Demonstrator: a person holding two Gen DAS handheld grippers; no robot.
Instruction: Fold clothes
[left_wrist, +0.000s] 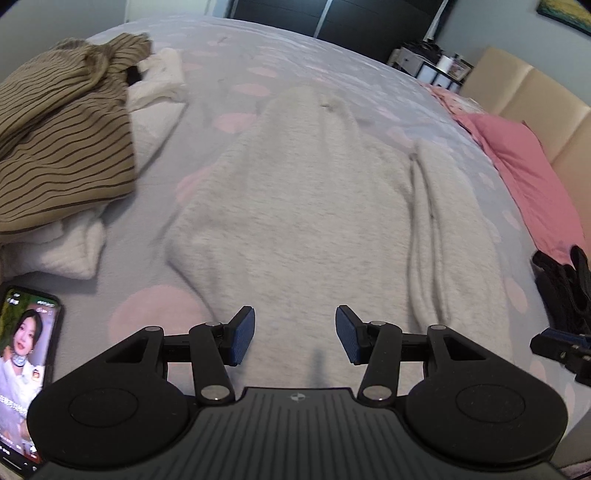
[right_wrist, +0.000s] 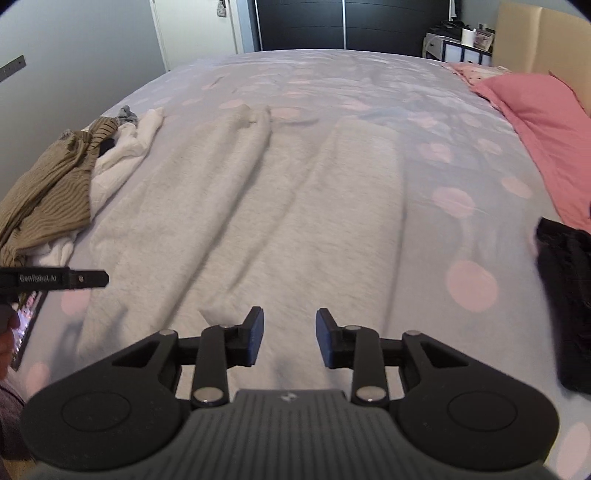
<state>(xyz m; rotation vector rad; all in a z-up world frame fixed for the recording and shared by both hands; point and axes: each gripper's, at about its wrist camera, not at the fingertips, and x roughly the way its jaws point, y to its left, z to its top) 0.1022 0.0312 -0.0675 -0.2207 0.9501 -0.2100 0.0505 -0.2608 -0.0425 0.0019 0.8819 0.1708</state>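
Observation:
Light grey sweatpants (left_wrist: 306, 206) lie spread lengthwise on the bed, legs pointing away; they also show in the right wrist view (right_wrist: 258, 206). My left gripper (left_wrist: 294, 334) is open and empty, hovering just above the near end of the pants. My right gripper (right_wrist: 289, 338) is open and empty above the same near edge, further right. The left gripper's body (right_wrist: 55, 278) shows at the left edge of the right wrist view, and the right gripper's side (left_wrist: 557, 347) at the right edge of the left wrist view.
A brown striped garment (left_wrist: 62, 140) lies on white clothes (left_wrist: 155, 92) at the left. A lit phone (left_wrist: 26, 354) lies near left. A black garment (right_wrist: 565, 302) lies right. A pink pillow (right_wrist: 543, 122) and beige headboard (left_wrist: 528, 96) stand far right. The bedsheet (right_wrist: 461, 206) is lilac, dotted.

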